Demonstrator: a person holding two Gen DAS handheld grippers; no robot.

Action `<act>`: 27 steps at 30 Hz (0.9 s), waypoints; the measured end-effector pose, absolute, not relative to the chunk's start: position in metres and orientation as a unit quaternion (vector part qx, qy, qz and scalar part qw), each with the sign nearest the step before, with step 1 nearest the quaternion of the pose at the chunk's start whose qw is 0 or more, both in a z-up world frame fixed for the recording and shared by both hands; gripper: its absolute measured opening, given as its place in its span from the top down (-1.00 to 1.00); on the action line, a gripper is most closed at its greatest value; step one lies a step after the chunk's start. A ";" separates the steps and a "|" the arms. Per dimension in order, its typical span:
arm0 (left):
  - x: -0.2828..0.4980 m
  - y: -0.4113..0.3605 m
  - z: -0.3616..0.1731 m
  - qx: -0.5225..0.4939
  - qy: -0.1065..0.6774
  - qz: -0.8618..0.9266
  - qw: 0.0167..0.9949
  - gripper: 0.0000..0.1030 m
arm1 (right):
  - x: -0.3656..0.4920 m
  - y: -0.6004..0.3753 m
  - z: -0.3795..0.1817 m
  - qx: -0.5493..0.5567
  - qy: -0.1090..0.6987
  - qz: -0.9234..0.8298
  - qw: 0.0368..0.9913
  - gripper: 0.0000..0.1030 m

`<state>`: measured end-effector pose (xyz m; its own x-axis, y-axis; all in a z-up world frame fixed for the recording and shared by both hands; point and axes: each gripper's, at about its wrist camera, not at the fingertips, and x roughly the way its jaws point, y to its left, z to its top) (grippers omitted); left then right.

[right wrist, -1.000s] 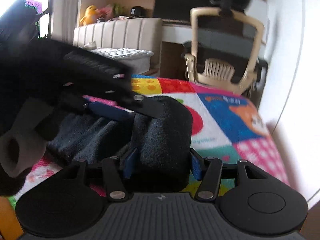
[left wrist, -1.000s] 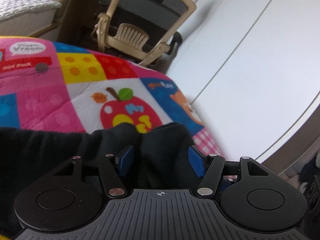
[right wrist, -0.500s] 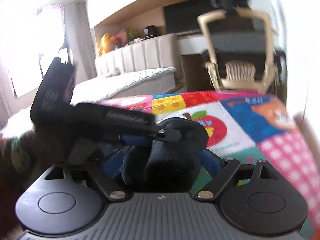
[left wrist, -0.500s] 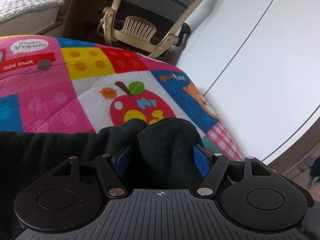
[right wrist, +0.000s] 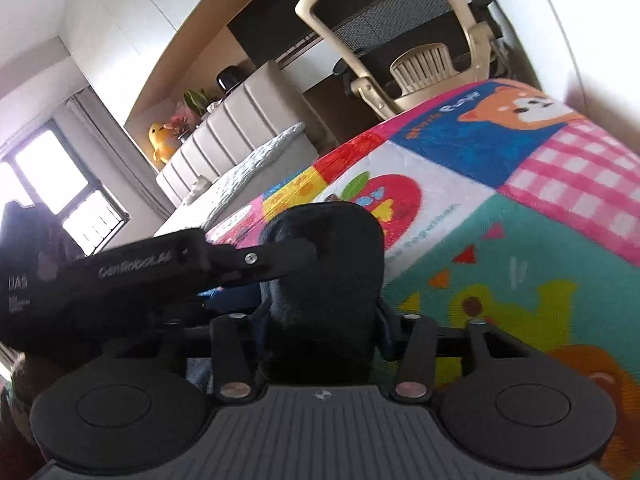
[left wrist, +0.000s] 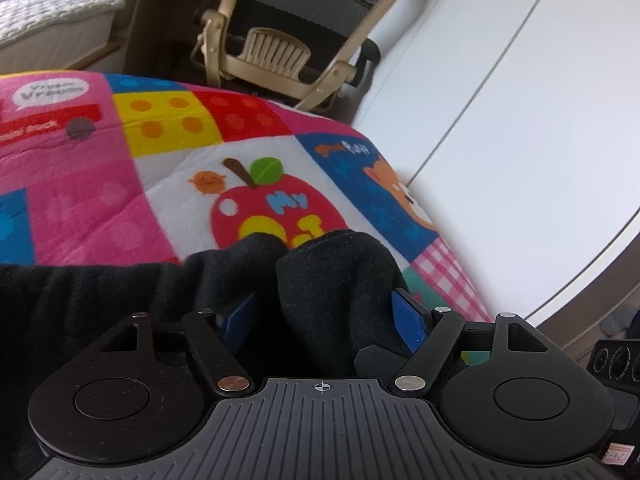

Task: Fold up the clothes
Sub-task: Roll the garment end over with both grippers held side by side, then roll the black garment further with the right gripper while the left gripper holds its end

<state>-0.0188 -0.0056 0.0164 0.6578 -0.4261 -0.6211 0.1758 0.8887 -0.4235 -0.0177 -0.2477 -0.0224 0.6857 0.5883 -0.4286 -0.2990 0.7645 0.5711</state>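
Black fleece garment (left wrist: 332, 280) bunched in a thick fold at lower centre of the left wrist view, spreading in a dark mass to the lower left edge. Lying on a bright patchwork blanket (left wrist: 100, 208) with an apple, a truck and a fox printed on it.

Left tongs (left wrist: 324, 316) astride that fold, blue pads (left wrist: 408, 320) just beside the cloth on either side, jaws opening with the fabric between them; no clear press on it.

Same garment (right wrist: 328, 264) standing as a rounded black roll at the centre of the right wrist view, rising between the right tongs (right wrist: 324, 320). Jaws closing, both fingers tight against the sides of the roll, pads mostly hidden by the cloth.

Left tongs (right wrist: 280, 260) again there, reaching in from the left edge, one black finger lying across the top of the roll and touching it.

Beyond the blanket, a beige office chair (left wrist: 304, 36) at upper centre, a white quilted bed (left wrist: 52, 28) at upper left, white wardrobe doors (left wrist: 520, 120) filling the right side.
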 end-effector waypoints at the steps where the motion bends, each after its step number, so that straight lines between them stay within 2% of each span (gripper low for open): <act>1: -0.016 -0.013 0.017 -0.159 0.380 -0.171 0.895 -0.54 | -0.020 -0.251 -0.021 0.232 0.305 0.245 0.891 0.19; 9: -0.005 -0.060 0.030 -0.142 0.369 -0.219 0.892 -0.55 | -0.041 -0.274 0.003 0.137 0.251 0.184 0.941 0.20; 16: -0.020 -0.041 0.041 -0.150 0.357 -0.203 0.899 -0.57 | -0.056 -0.224 0.008 -0.052 0.226 0.153 0.961 0.18; 20: -0.029 -0.027 0.055 -0.161 0.340 -0.208 0.903 -0.67 | -0.072 -0.185 0.006 -0.158 0.190 0.153 0.957 0.09; 24: -0.030 -0.035 0.061 -0.135 0.333 -0.211 0.909 -0.76 | -0.080 -0.176 0.004 -0.180 0.175 0.178 0.952 0.01; 27: -0.027 -0.045 0.053 -0.086 0.343 -0.176 0.919 -0.72 | -0.080 -0.181 0.005 -0.170 0.178 0.197 0.949 -0.12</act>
